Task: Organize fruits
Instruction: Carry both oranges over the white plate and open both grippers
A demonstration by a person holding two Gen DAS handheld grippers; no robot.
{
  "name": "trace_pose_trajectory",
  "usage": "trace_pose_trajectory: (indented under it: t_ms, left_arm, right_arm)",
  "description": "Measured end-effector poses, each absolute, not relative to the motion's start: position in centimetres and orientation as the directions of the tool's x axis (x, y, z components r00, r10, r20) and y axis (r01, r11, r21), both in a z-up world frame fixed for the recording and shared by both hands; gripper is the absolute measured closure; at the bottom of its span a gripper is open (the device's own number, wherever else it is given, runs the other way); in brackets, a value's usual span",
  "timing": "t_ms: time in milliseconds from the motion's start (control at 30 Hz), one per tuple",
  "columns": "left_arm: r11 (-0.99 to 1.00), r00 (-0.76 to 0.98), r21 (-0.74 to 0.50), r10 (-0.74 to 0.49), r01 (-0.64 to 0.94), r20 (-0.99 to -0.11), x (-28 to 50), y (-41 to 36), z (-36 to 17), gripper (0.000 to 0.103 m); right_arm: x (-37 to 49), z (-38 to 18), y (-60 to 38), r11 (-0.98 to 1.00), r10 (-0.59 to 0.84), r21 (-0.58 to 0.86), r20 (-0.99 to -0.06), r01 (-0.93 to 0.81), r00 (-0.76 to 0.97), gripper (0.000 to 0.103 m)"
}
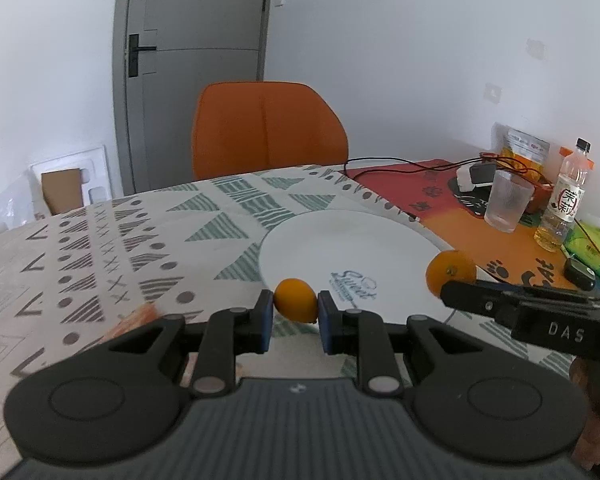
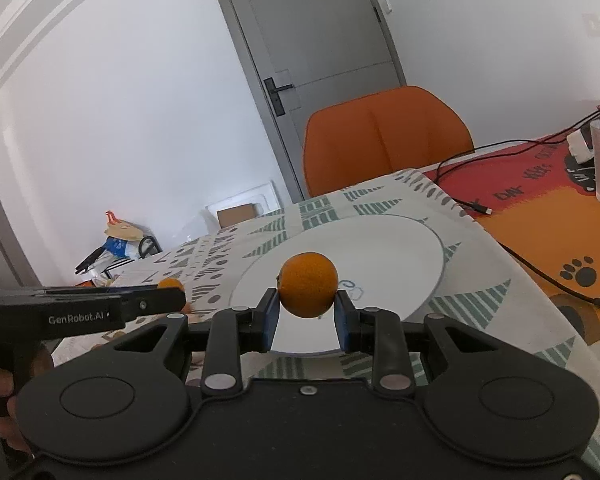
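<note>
My left gripper (image 1: pixel 295 307) is shut on a small orange fruit (image 1: pixel 295 299) and holds it above the near rim of a white plate (image 1: pixel 340 248). My right gripper (image 2: pixel 307 307) is shut on a round orange (image 2: pixel 309 289) above the near part of the same plate (image 2: pixel 388 252). The right gripper's orange also shows in the left wrist view (image 1: pixel 450 270), beside the plate's right edge. The left gripper's fruit shows in the right wrist view (image 2: pixel 171 284), left of the plate. Another orange thing (image 1: pixel 134 318) lies blurred on the cloth, left of my left gripper.
The plate sits on a patterned tablecloth (image 1: pixel 120 248). An orange chair (image 1: pixel 266 128) stands behind the table. At the right are an orange mat (image 1: pixel 480 236), a glass (image 1: pixel 507 200), a bottle (image 1: pixel 565 196), snack bags, a green box and black cables (image 2: pixel 540 276).
</note>
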State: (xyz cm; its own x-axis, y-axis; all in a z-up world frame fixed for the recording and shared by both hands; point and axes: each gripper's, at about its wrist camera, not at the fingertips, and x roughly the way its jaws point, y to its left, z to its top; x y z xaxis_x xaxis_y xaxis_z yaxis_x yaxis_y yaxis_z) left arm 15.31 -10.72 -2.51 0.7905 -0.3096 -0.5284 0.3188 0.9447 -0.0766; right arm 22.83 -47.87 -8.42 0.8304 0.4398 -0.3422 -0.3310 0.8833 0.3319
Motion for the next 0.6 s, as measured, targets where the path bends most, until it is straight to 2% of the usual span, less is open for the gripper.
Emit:
trace_pose_trajectory:
  t_ms: [600]
  left_arm:
    - [0.927,0.755,-0.076,-0.345,0.367,-0.558,19.5,-14.0,-4.3,0.081]
  right_arm:
    - [24.8,-9.6,-48.9,0.895,0.42,0.323,-0.371,-0.309,0.828,0.075]
